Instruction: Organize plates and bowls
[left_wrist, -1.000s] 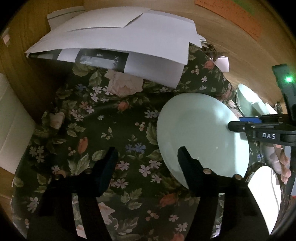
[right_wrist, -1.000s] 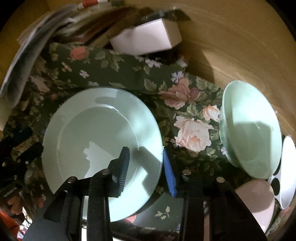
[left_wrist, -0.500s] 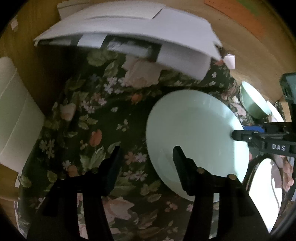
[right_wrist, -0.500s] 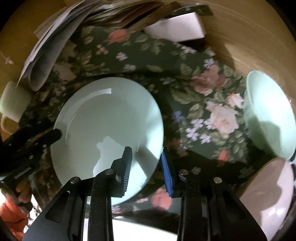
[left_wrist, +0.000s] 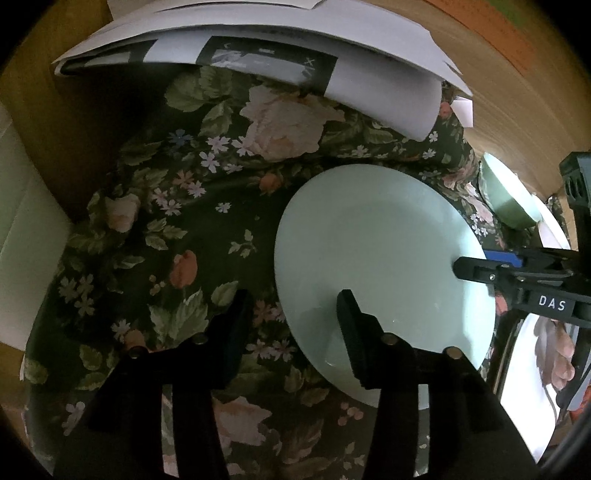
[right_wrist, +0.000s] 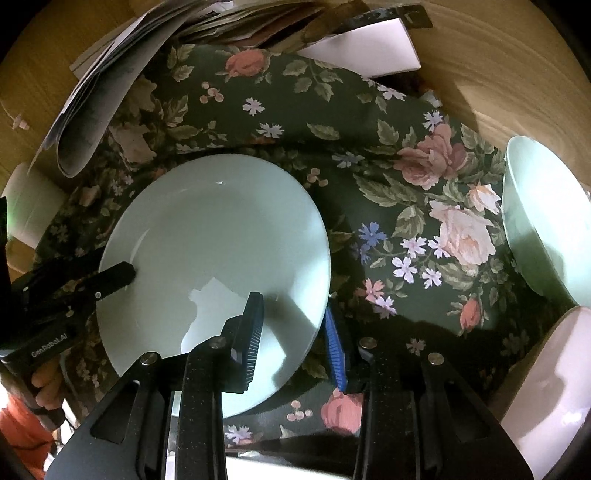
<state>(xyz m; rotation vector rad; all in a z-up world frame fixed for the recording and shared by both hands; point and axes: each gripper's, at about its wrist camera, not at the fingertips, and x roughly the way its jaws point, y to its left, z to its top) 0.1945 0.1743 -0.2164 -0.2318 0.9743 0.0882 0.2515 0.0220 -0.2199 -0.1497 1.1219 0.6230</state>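
Observation:
A pale green plate (left_wrist: 384, 273) (right_wrist: 214, 258) lies tilted over the dark floral cloth (left_wrist: 177, 229). My right gripper (right_wrist: 291, 332) is shut on the plate's right rim, with the black pad on top and the blue pad underneath. In the left wrist view it comes in from the right edge (left_wrist: 480, 266). My left gripper (left_wrist: 293, 314) straddles the plate's opposite rim. Its jaws are closing, and the pads stand a little off the rim. In the right wrist view the left gripper (right_wrist: 110, 277) reaches over the plate's left edge.
A green bowl (right_wrist: 546, 221) (left_wrist: 513, 199) and a pinkish white bowl (right_wrist: 546, 376) stand to the right. A white plate (left_wrist: 532, 369) lies under the right gripper. Loose papers (left_wrist: 258, 44) and a white box (right_wrist: 369, 48) sit at the back. A white mug (right_wrist: 29, 206) stands at the left.
The left jaws have narrowed around the plate's rim. The right gripper has shifted left with the plate, away from the green bowl.

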